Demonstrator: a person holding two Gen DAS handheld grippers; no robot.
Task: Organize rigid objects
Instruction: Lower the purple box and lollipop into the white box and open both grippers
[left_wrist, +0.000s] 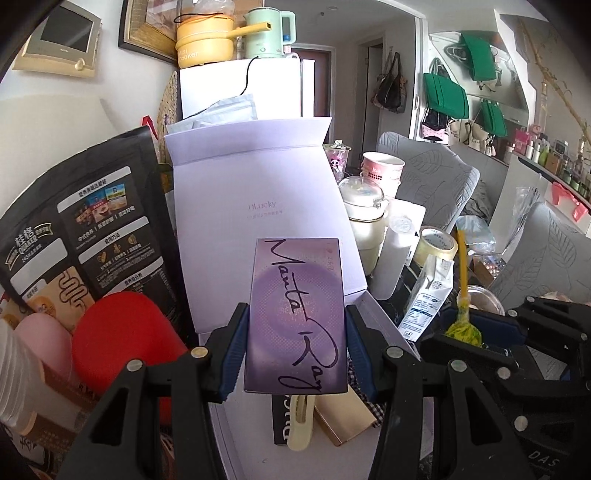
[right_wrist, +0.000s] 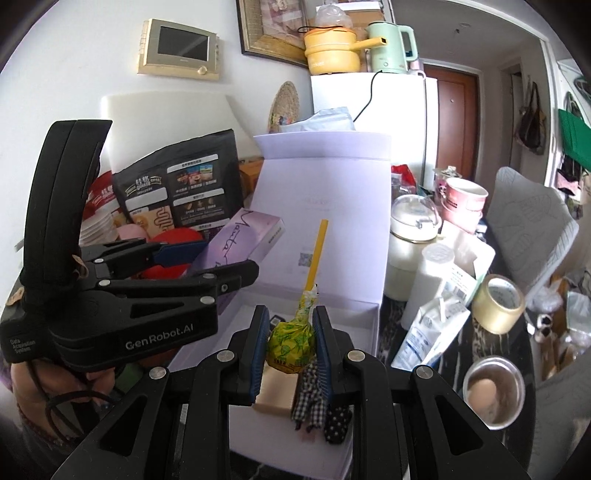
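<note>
1. My left claw (left_wrist: 295, 354) is clamped on the purple box (left_wrist: 297, 317), pads on its two long side edges near the lower end. The box hangs above the open white gift box (left_wrist: 258, 206), whose lid stands upright behind it.
2. My right claw (right_wrist: 290, 347) is narrow, closed on the wrapped head of a lollipop (right_wrist: 291, 345). Its yellow stick points up and away from me. It too is over the tray of the gift box (right_wrist: 321, 206).
3. Handling, purple box: judged light, stiff card with a glossy face, so likely slippery. The side-edge grip suits it; card walls could dent under a hard squeeze.
4. Handling, lollipop: judged light, with a hard ball under crinkly wrapper. Gripping the head gives more control than the thin stick. A round shape may roll between the pads.
5. Already lying in the tray: a tan flat block (right_wrist: 277, 391), a pale hair clip (left_wrist: 301, 421), and checked fabric (right_wrist: 308, 391).
6. Around the tray the worktop is crowded: tape roll (right_wrist: 498, 306), milk carton (right_wrist: 428, 332), black pouch (right_wrist: 184, 188).
</note>
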